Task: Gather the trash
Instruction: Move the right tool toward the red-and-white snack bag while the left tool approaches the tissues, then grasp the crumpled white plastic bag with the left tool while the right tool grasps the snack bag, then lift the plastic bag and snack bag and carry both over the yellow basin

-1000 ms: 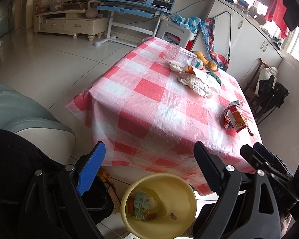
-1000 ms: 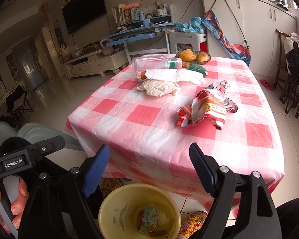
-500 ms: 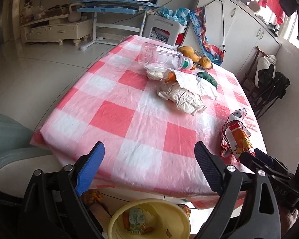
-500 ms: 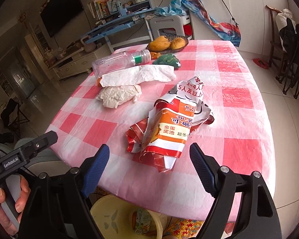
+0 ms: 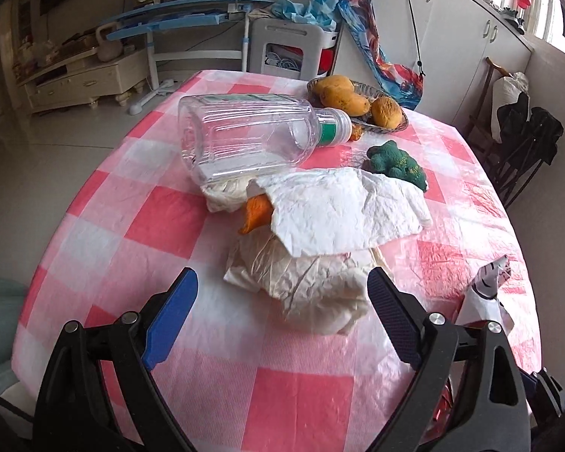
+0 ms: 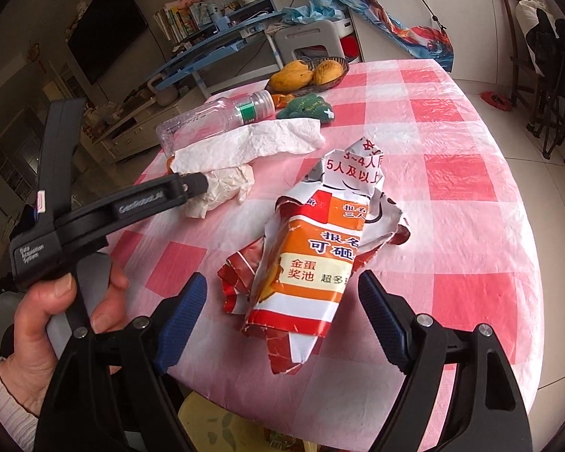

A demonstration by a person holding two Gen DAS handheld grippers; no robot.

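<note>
Both grippers are now reaching in over the pink-and-white checked tablecloth [image 5: 177, 222], having come forward from the table's edge, where half a second ago the yellow bin below filled the bottom of each view; only a sliver of it [image 6: 222, 423] is still showing under the cloth's hem in the right wrist view. The left gripper [image 5: 280, 312] is hanging with its jaws spread wide, nothing between them, just short of a crumpled white paper wad [image 5: 309, 286], which is looming much larger than before. A flat white tissue [image 5: 342, 211] is lying across the wad's far side, covering an orange scrap [image 5: 254, 213], with a clear plastic bottle [image 5: 252, 135] lying on its side just beyond. The right gripper [image 6: 282, 297] is likewise gaping and empty, its blue-padded fingers [image 6: 180, 324] flanking the near end of a crumpled red-and-orange printed wrapper [image 6: 316, 263], now closer than before. A hand [image 6: 56, 324] is gripping the left tool's handle.
</note>
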